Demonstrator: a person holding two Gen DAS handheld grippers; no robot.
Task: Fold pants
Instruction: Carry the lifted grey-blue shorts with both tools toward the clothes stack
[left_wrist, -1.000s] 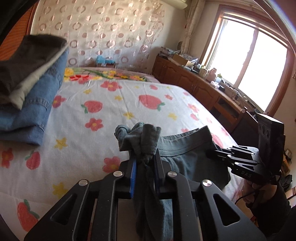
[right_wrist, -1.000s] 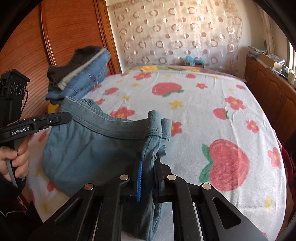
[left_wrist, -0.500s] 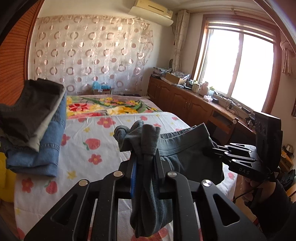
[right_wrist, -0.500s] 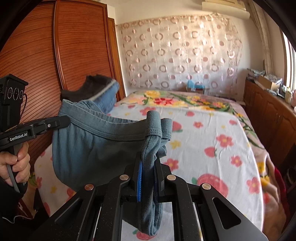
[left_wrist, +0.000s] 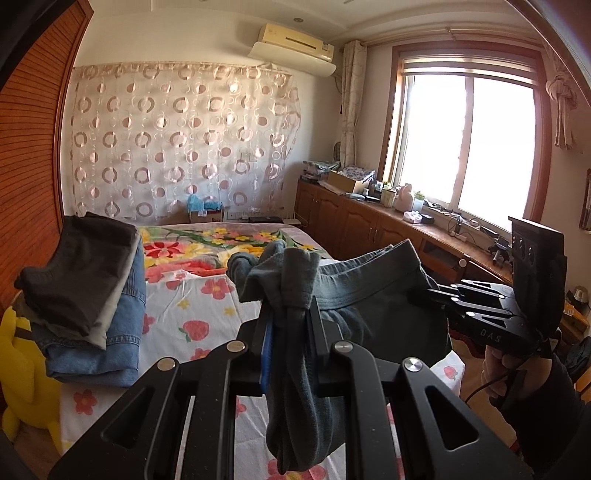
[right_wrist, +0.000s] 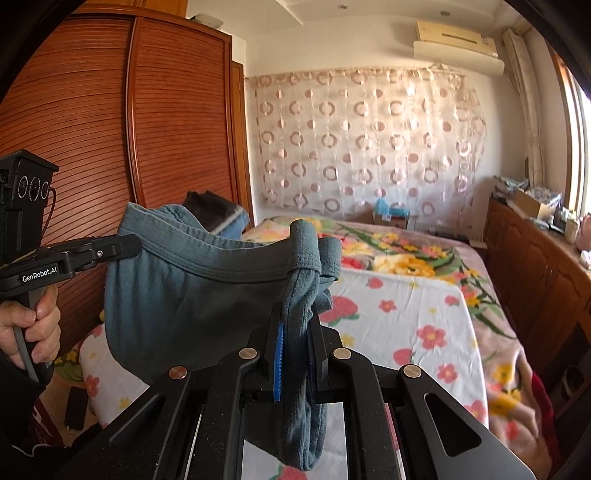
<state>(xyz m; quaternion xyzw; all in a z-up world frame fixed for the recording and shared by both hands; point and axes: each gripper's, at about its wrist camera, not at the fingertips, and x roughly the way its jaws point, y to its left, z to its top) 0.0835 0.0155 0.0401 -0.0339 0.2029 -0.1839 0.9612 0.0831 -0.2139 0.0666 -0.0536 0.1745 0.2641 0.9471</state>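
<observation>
The grey-blue pants (left_wrist: 373, 306) hang in the air above the bed, stretched by the waistband between both grippers. In the left wrist view my left gripper (left_wrist: 290, 317) is shut on a bunched end of the waistband, with cloth drooping below the fingers. The right gripper (left_wrist: 430, 293) pinches the other end at the right, held by a hand. In the right wrist view my right gripper (right_wrist: 295, 332) is shut on the waistband of the pants (right_wrist: 184, 299). The left gripper (right_wrist: 131, 243) clamps the far end at the left. The legs sag below, out of sight.
A stack of folded clothes (left_wrist: 92, 295) lies on the left side of the flowered bed (left_wrist: 207, 295), with a yellow plush toy (left_wrist: 18, 369) beside it. A wooden wardrobe (right_wrist: 110, 129) stands left; low cabinets (left_wrist: 369, 225) run under the window on the right.
Both grippers have risen with the pants, lifting the cloth off the bed. The views have tilted upward, so more wall and ceiling show.
</observation>
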